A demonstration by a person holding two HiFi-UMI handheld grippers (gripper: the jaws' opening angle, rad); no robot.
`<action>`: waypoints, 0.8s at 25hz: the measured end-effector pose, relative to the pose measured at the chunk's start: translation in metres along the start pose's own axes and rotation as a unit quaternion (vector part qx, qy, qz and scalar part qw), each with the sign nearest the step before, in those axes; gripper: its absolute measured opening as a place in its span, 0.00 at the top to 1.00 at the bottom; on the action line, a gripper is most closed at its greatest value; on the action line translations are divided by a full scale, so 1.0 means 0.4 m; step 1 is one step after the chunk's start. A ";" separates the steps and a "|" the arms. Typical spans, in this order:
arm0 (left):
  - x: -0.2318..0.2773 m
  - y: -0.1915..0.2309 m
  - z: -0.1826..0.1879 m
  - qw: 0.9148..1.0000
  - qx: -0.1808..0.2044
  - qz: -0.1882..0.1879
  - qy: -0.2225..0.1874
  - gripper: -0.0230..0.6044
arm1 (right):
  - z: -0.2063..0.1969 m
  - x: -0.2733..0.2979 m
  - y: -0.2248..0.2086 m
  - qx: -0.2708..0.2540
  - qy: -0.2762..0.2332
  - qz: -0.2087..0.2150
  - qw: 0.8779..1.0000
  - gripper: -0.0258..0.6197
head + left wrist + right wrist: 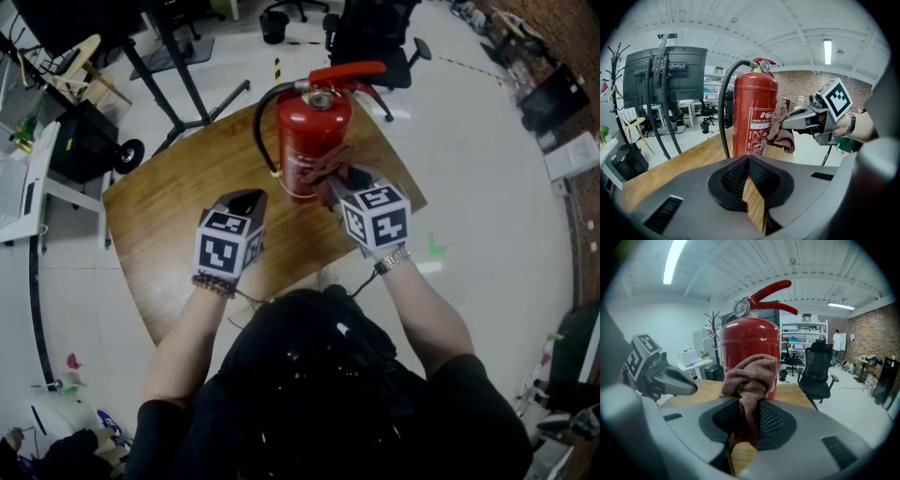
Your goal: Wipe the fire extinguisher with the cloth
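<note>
Wooden table (pixel 169 216), bare on its left half; a black wheeled cart (pixel 94 141) stands on the floor off its left corner, with the legs of a black screen stand (pixel 178 84) beyond. Left gripper (pixel 246 197): held low over the table, short of the fire extinguisher and apart from it, jaws pressed together with nothing between them, only the table's wood showing past the pads in the left gripper view. Fire extinguisher (pixel 312 141): red cylinder, upright near the table's far edge, red lever and gauge on top, black hose (pixel 262 122) looping down its left side, white printed label facing the person. Cloth (pixel 328 169): brown terry, bunched, laid against the cylinder's right front over the label's edge. Right gripper (pixel 337 178): jaws pinching the cloth, its loose end hanging down between the pads in the right gripper view, the bunched end touching the cylinder. Black office chair (pixel 375 37): on the floor just behind the table, past the extinguisher. Nothing stands between either gripper and the cylinder. Brick wall (pixel 876 333) and shelving (pixel 804 341) lie far off to the right, where a person stands.
</note>
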State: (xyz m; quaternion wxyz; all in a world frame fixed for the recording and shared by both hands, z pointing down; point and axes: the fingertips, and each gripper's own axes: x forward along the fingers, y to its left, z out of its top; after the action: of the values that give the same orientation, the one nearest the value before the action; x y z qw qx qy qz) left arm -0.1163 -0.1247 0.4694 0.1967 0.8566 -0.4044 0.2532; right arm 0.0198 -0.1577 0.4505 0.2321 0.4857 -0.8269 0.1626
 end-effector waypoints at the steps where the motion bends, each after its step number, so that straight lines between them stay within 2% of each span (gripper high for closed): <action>1: 0.002 0.001 -0.002 1.000 0.000 0.000 0.002 0.96 | -0.011 0.007 0.000 0.002 0.004 0.001 1.000 0.80; 20: 0.026 0.013 -0.038 1.000 -0.007 0.006 0.027 0.96 | -0.210 0.135 -0.005 0.032 0.085 0.007 0.996 0.80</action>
State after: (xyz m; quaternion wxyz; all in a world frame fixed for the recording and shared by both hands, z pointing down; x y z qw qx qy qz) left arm -0.1192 -0.1257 0.4883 0.2117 0.8457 -0.4056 0.2746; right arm 0.0179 -0.1566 0.5504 0.2846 0.4712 -0.8020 0.2318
